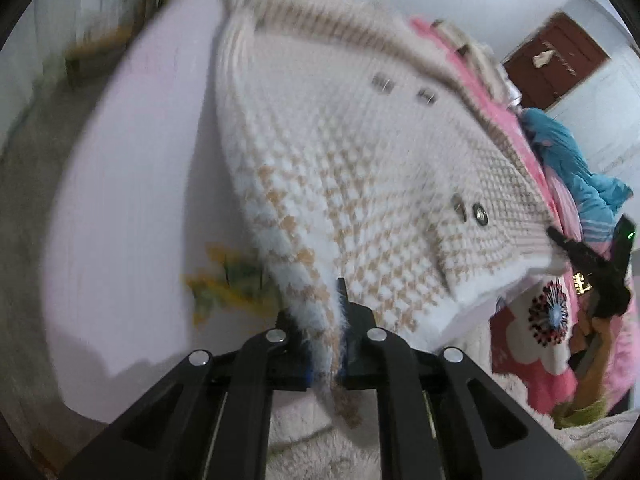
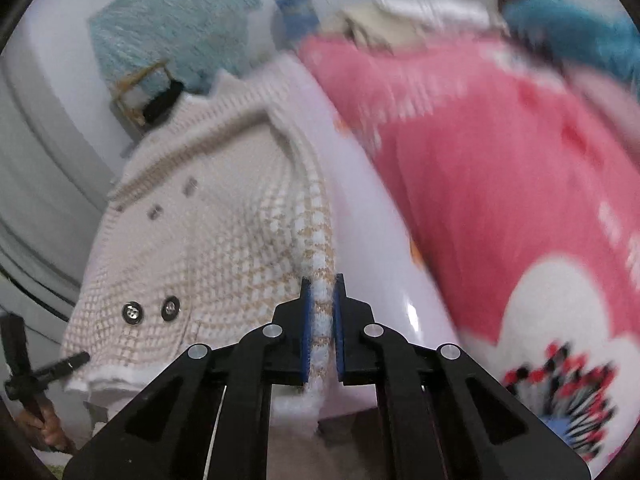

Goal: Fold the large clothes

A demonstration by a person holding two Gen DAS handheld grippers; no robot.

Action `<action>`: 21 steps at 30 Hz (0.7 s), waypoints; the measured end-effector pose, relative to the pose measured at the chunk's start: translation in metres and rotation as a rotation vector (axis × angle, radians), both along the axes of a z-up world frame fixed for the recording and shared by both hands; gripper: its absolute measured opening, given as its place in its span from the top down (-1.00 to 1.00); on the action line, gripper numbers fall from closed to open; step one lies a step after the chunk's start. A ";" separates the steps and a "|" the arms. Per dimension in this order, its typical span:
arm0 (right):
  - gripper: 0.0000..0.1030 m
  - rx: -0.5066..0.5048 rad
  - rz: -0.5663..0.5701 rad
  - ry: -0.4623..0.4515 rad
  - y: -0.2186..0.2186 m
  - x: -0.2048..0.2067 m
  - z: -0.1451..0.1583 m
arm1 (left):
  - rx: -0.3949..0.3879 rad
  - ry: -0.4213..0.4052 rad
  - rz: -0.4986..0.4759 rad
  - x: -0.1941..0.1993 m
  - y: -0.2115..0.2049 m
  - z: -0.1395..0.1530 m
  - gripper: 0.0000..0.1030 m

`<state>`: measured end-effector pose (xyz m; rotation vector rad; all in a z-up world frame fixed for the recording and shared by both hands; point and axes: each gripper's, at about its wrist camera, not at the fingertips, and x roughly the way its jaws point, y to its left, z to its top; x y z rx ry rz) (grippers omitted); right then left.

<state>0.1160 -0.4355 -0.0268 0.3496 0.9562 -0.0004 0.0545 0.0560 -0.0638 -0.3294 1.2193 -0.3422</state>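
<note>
Since both the left gripper (image 1: 326,320) and right gripper (image 2: 320,320) fingers are clamped on thin cardigan (image 1: 340,152) edges, the fuzzy knit could be pulled free if tugged apart.

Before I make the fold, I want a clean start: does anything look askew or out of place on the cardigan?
Nothing damaged. The cardigan lies slightly rumpled, its bottom hem hanging off the table edge. Both the left gripper and right gripper pinch its edges.

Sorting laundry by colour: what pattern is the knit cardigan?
The cardigan is cream-white with a small tan check; the left wrist view shows it best.
</note>
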 end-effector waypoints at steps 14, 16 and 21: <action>0.84 0.148 -0.014 -0.152 0.010 0.038 0.068 | -0.345 -0.072 0.024 0.045 0.028 0.058 0.83; 0.84 0.179 -0.012 -0.171 0.012 0.052 0.075 | -0.392 -0.074 0.039 0.061 0.033 0.064 0.82; 0.82 0.268 -0.017 -0.204 0.009 0.100 0.084 | -0.428 -0.089 0.080 0.102 0.043 0.071 0.79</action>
